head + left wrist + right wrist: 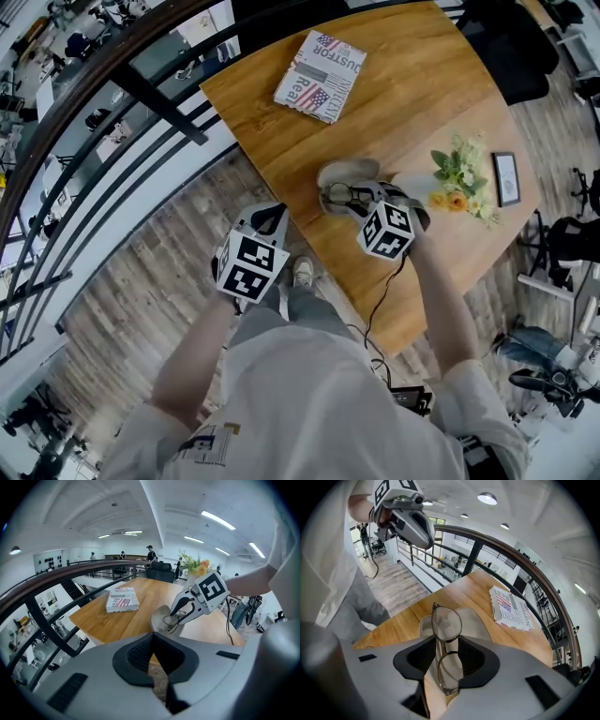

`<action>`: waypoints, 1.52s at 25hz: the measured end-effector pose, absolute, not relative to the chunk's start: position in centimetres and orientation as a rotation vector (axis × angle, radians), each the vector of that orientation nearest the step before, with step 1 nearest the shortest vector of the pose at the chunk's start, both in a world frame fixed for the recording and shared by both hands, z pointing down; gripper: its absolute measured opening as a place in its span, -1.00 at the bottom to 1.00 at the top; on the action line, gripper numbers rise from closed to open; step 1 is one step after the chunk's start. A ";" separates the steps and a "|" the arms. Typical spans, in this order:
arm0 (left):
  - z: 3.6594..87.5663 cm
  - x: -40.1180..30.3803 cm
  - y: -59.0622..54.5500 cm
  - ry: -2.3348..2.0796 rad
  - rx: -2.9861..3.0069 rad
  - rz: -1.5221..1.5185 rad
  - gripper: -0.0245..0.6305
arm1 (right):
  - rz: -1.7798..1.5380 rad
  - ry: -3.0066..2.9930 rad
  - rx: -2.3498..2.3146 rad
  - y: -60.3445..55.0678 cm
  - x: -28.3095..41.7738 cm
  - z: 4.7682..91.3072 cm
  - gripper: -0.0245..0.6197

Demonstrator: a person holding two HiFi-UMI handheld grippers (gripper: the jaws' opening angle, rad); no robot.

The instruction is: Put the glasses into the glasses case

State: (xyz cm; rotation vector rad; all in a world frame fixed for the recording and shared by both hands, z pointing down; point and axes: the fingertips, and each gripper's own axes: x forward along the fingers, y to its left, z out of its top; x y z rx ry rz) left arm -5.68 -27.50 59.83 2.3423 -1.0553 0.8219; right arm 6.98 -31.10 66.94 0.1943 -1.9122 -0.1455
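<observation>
A beige glasses case [349, 173] lies on the wooden table [422, 103] near its front-left edge. My right gripper [361, 202] is shut on the thin-rimmed glasses [339, 197], holding them just above the case. In the right gripper view the glasses [446, 625] stand on end between the jaws, with the case [476, 620] right behind them. The left gripper view shows the glasses [172, 619], the right gripper [180, 616] and the case [158, 616] from the side. My left gripper [272, 217] hangs off the table's edge, over the floor, shut on nothing [157, 663].
A book [321, 75] with a flag cover lies at the table's far side. Flowers [459, 178] and a small dark frame [506, 178] sit to the right of the case. A dark railing [94, 84] runs along the table's left, above a lower floor.
</observation>
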 end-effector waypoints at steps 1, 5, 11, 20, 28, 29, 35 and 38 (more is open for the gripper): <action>60.1 -5.7 -27.3 -1.046 2.341 0.831 -0.87 | -0.166 -1.901 0.180 -31.0 6.9 67.4 -0.40; 60.8 -4.8 -26.5 -1.004 2.346 0.856 -0.87 | -0.198 -1.845 0.123 -30.5 7.5 69.5 -0.39; 61.6 -4.8 -25.6 -0.979 2.345 0.894 -0.87 | -0.211 -1.750 0.105 -30.5 8.9 71.7 -0.39; 59.8 -5.6 -25.4 -1.025 2.363 0.886 -0.87 | -0.229 -1.858 0.324 -31.0 8.4 65.4 -0.37; 53.2 -5.9 -26.3 -1.126 2.503 0.880 -0.87 | -0.218 -2.072 0.592 -30.8 6.6 54.2 -0.53; 52.1 -6.1 -26.3 -1.145 2.525 0.872 -0.87 | -0.216 -2.095 0.629 -30.6 6.5 52.7 -0.56; 44.3 -6.0 -26.7 -1.227 2.667 0.791 -0.87 | -0.211 -2.273 0.824 -29.0 6.2 44.4 -0.69; 40.7 -6.0 -26.3 -1.243 2.730 0.737 -0.87 | -0.203 -2.385 0.940 -27.9 6.2 40.6 -0.74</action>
